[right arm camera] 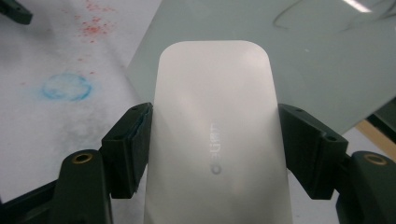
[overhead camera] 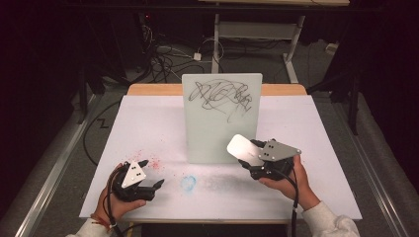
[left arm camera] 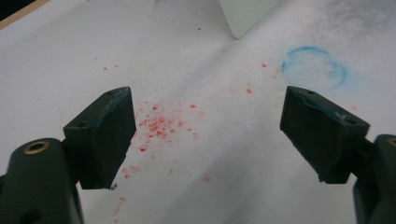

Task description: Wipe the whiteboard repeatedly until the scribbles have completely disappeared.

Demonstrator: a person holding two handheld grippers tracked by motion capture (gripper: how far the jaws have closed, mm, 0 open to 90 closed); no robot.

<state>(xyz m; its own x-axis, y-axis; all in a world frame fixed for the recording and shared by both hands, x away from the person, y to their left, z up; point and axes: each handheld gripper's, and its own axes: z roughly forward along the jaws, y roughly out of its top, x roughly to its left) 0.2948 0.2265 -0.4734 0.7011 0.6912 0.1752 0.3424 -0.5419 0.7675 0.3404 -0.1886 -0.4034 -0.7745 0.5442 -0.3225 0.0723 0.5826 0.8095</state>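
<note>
At 7 o'clock on the table [overhead camera: 148, 118] we hold the left gripper [overhead camera: 154, 174] with jaws spread wide and empty over red specks [left arm camera: 159, 122]. A blue ring mark [overhead camera: 188, 182] lies at 6 o'clock. At 4 o'clock our right gripper [overhead camera: 251, 155] clamps the white eraser [overhead camera: 245, 148], raised just before the scribbled upright board [overhead camera: 222, 116].

Upright frosted glass board with black scribbles [overhead camera: 222, 117] stands mid-table, blocking the way straight ahead of my right gripper [overhead camera: 253, 159]. Open white paper-covered tabletop [overhead camera: 148, 123] on both sides of it. My left gripper [overhead camera: 148, 183] has bare surface between its spread jaws.
</note>
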